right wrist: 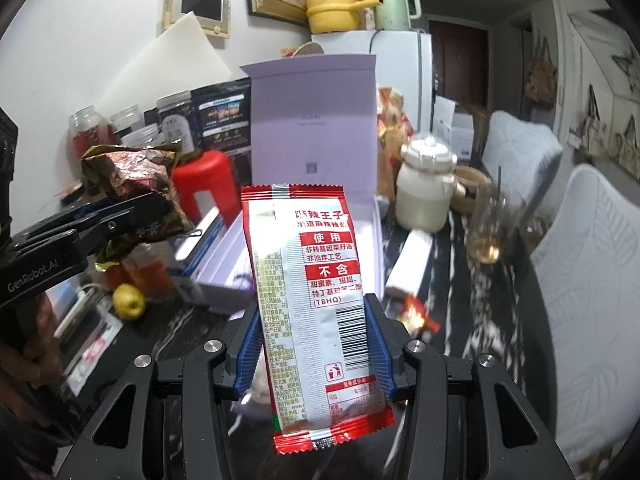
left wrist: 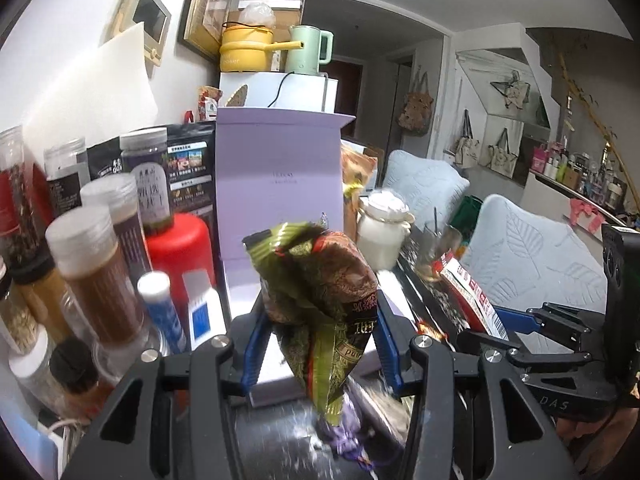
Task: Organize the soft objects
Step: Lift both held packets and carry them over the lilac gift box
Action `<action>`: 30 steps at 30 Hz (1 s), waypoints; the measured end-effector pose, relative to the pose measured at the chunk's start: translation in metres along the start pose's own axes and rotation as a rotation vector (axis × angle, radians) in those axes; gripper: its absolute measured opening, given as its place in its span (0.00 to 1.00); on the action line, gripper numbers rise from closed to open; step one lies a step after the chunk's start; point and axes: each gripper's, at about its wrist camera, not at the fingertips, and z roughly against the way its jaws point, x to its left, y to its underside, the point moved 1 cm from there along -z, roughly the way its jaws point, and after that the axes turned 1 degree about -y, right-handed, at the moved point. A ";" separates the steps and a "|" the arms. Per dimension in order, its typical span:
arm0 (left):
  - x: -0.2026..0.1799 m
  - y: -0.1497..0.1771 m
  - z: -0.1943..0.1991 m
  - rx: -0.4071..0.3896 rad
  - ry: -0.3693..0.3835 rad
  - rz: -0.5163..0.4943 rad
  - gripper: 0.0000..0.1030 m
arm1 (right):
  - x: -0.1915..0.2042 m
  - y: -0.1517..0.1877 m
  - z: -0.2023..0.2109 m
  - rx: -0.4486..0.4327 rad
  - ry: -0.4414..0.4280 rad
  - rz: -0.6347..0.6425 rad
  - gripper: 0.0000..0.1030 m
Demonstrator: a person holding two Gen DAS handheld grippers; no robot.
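Two snack packets were in hand, one per gripper. Through the left wrist camera, the left gripper (left wrist: 320,336) had its blue pads pressed against a crumpled green-and-brown packet (left wrist: 320,280), which stood up above the fingers while its lower corner hung down past them toward the dark table (left wrist: 280,440). Just beyond it lay the lavender box (left wrist: 276,184), its lid raised upright and its near edge under the packet. To the left, jars (left wrist: 96,272) and a red bottle (left wrist: 180,248) crowded close to the gripper's side. To the right, a white jar (left wrist: 380,236) and a glass (left wrist: 438,248) stood along the table's far part, and the right gripper (left wrist: 516,320) reached in at the right edge with a red-and-white packet (left wrist: 468,288).

Through the right wrist camera, the right gripper (right wrist: 316,344) was closed on that red-and-white packet (right wrist: 312,280), held upright with its printed back showing and its bottom seal below the fingers. The lavender box (right wrist: 312,120) stood open behind it. The left gripper (right wrist: 120,208) hovered at the left, raised over a yellow fruit (right wrist: 129,301), clamping the green-and-brown packet (right wrist: 132,172). Bare table showed to the right of the held packet, where a small red wrapper (right wrist: 418,314) lay; the white jar (right wrist: 426,188) and glass (right wrist: 488,228) stood farther off.
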 end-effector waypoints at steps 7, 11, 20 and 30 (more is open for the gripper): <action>0.003 -0.027 -0.023 -0.046 -0.020 -0.006 0.46 | -0.011 -0.034 -0.016 -0.033 0.016 0.029 0.45; 0.007 -0.041 -0.038 -0.063 -0.035 -0.005 0.46 | -0.017 -0.050 -0.028 -0.044 0.025 0.037 0.45; 0.016 -0.068 -0.079 -0.096 -0.064 0.008 0.46 | -0.025 -0.088 -0.058 -0.070 0.025 0.075 0.46; 0.034 -0.081 -0.128 -0.079 -0.087 0.056 0.46 | -0.030 -0.126 -0.106 -0.089 -0.010 0.066 0.46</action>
